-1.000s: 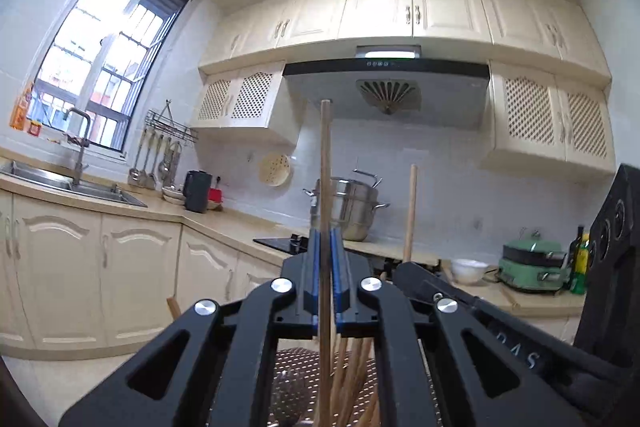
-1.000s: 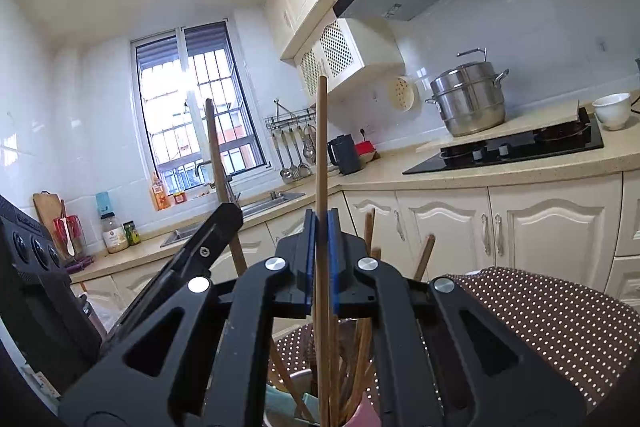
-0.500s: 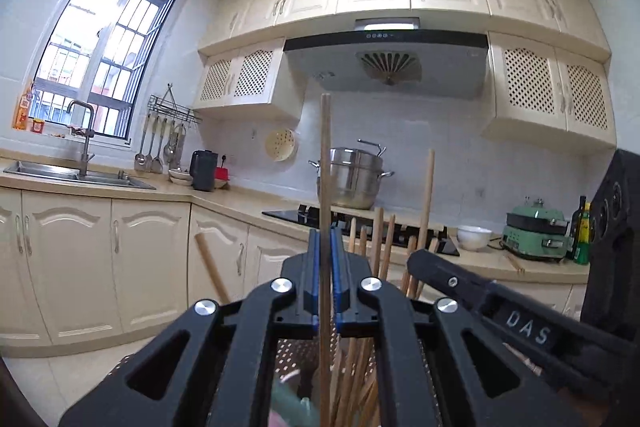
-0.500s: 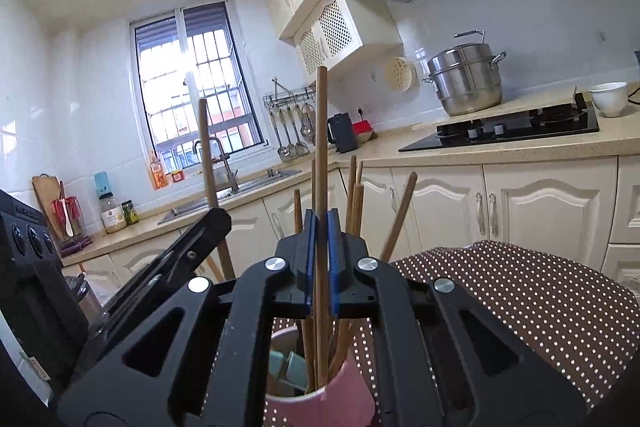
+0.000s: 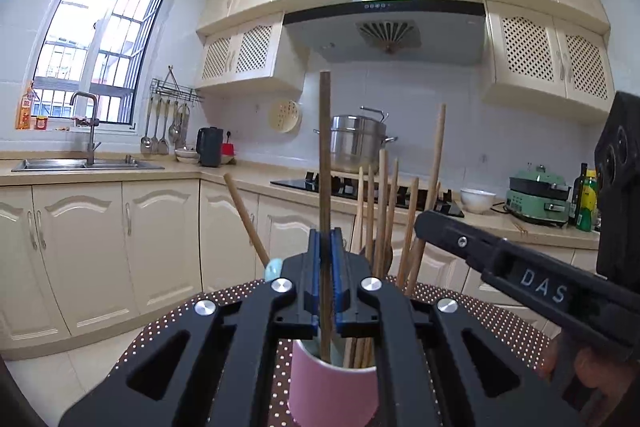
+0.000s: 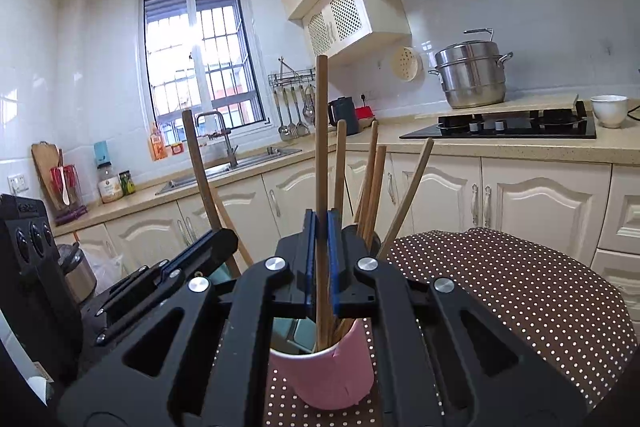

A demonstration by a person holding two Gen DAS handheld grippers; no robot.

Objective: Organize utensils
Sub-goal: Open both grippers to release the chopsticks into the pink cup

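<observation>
A pink cup (image 5: 332, 391) stands on a table with a brown dotted cloth (image 5: 484, 319) and holds several wooden chopsticks (image 5: 382, 211). My left gripper (image 5: 325, 241) is shut on a dark upright chopstick (image 5: 325, 155) whose lower end reaches into the cup. In the right wrist view my right gripper (image 6: 321, 225) is shut on another upright chopstick (image 6: 321, 139), its lower end also inside the pink cup (image 6: 324, 375). The two grippers flank the cup, close together. The right gripper (image 5: 520, 275) shows from the left wrist, the left gripper (image 6: 176, 271) from the right wrist.
Teal pieces (image 6: 298, 333) also sit in the cup. Cream cabinets and a counter run behind, with a sink (image 5: 88, 165), a black hob (image 6: 504, 127), a steel steamer pot (image 6: 472, 75) and a white bowl (image 6: 608, 109). The dotted cloth (image 6: 508, 291) spreads right of the cup.
Both grippers have sunk with their chopsticks. The pink cup and the other chopsticks have come up into view, and both held chopsticks now reach into the cup.
</observation>
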